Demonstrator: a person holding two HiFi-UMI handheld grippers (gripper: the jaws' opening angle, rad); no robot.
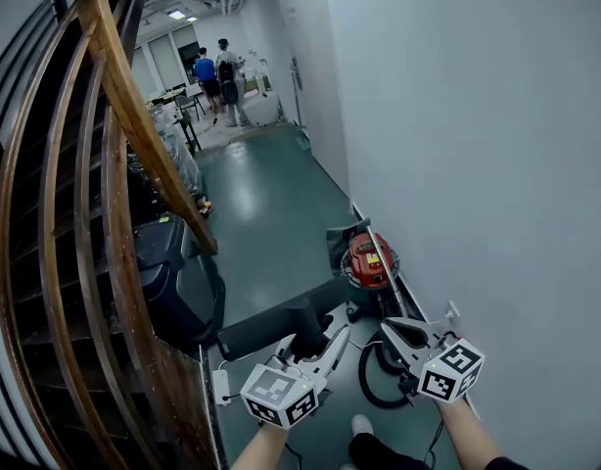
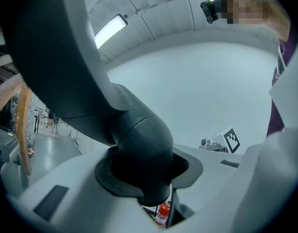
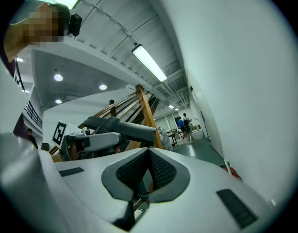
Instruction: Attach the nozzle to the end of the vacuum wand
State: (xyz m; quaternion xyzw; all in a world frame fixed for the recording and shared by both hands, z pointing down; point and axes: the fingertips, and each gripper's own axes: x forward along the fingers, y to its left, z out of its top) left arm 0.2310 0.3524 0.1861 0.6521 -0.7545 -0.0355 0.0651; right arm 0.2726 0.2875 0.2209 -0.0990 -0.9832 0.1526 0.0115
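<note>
Left tool around black nozzle

A plain white wall fills the right of the frame. A grey-green floor runs up the middle as a corridor, glossy with reflected light. At the left, a curved wooden stair railing rises to the top edge. Far down the corridor, at the upper left, ceiling strip lights glow above windows, tables and two standing people.
</note>
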